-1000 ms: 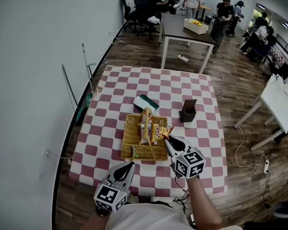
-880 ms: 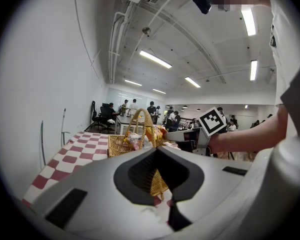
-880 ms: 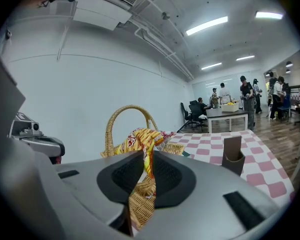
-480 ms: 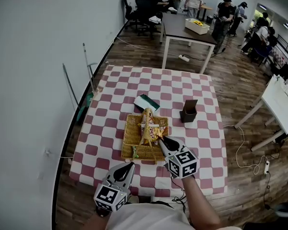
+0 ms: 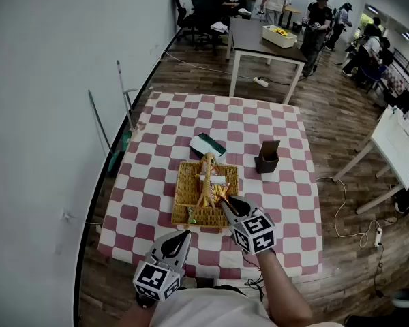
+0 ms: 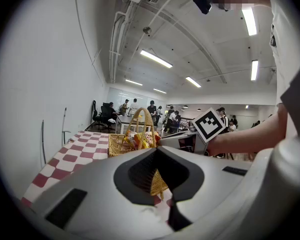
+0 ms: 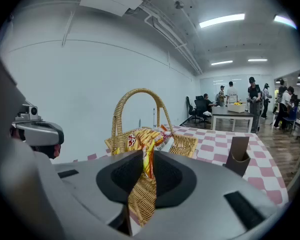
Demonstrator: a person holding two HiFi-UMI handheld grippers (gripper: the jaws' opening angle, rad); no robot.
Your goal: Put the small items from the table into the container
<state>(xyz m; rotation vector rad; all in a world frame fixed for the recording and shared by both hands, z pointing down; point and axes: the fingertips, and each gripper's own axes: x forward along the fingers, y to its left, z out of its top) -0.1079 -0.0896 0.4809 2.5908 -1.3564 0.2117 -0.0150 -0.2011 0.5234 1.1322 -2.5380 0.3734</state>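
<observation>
A wicker basket [image 5: 183,182] with a hoop handle stands on the checked table, with a long yellow packet [image 5: 206,172] and a small green item [image 5: 191,215] inside. My right gripper [image 5: 226,203] reaches over the basket's near right corner. Its jaws pinch the edge of an orange-yellow snack packet [image 5: 218,191] and are opening. In the right gripper view the snack packet [image 7: 146,138] hangs between the jaws of my right gripper [image 7: 142,176], in front of the basket [image 7: 187,143]. My left gripper [image 5: 183,236] stays low at the table's near edge, shut and empty; its own view shows the basket [image 6: 119,144] ahead.
A green-and-white pack [image 5: 208,145] lies just beyond the basket. A brown cardboard holder [image 5: 266,157] stands to the basket's right, also the cardboard holder [image 7: 237,155] in the right gripper view. Other tables, chairs and people fill the far room.
My right gripper has moved left and slightly down with the snack packet, from beside the basket's right edge to over its near right corner. The left gripper has not moved.
</observation>
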